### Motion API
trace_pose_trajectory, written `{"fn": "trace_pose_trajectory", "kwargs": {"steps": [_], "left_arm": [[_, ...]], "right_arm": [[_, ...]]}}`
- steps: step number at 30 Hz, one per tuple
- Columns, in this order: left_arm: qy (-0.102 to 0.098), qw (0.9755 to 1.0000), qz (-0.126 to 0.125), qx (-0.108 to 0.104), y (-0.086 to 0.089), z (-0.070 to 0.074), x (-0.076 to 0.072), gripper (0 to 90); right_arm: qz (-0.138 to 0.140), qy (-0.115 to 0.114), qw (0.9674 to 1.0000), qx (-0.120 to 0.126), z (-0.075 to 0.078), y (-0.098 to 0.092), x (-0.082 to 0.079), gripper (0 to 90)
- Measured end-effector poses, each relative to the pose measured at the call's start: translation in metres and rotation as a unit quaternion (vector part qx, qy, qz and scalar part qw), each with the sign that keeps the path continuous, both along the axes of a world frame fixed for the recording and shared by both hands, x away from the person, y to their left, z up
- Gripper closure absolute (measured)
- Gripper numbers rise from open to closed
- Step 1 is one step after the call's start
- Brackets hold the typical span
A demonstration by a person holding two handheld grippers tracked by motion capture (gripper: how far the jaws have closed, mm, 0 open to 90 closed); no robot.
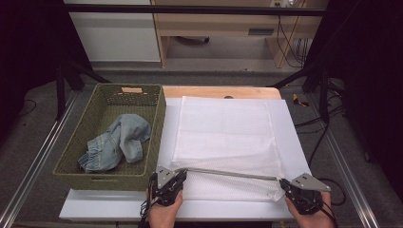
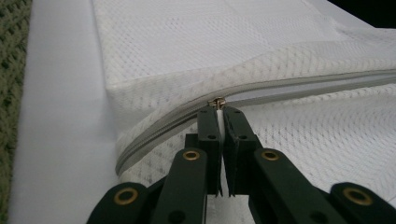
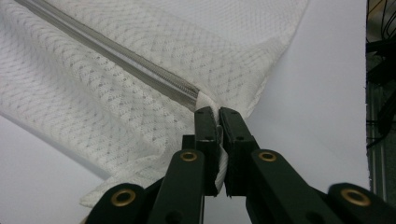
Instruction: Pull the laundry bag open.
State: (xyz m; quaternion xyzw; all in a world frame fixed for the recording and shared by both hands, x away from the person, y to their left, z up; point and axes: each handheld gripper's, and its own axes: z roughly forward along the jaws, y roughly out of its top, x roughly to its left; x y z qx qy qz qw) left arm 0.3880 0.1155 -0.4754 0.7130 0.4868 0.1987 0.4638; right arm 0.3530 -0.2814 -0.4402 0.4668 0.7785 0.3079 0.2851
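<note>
White mesh laundry bag (image 1: pixel 223 135) is lying ahead of your tongs. Left tongs (image 2: pixel 218 111) are pinching its zipper pull (image 2: pixel 216 101); right tongs (image 3: pixel 218 112) are clamping the far corner, zipper (image 1: pixel 233 174) stretching between.

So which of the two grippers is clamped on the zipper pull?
The left gripper: its jaws pinch the zipper pull. The right gripper is clamped on the mesh bag corner at the zipper's end.

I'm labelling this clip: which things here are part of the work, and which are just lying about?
In use: mesh bag; its zipper; zipper pull; left tool; right tool.
Lying about: basket; denim garment; table.
</note>
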Motion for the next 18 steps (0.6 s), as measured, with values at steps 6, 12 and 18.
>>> {"fn": "trace_pose_trajectory", "kwargs": {"steps": [6,12,18], "left_arm": [[-0.006,1.0000,0.000,0.002,0.0014,0.0026,-0.0028,86.4],[-0.004,1.0000,0.004,0.001,0.0034,0.0005,-0.0027,86.4],[-0.006,1.0000,0.005,0.005,0.0048,0.0009,-0.0044,86.4]], "right_arm": [[0.001,0.001,1.0000,-0.001,-0.0001,-0.0003,-0.0002,86.7],[-0.002,0.003,1.0000,0.001,-0.0008,-0.0043,0.0000,86.7],[-0.001,0.008,1.0000,-0.002,-0.0017,-0.0049,0.0004,86.7]]}}
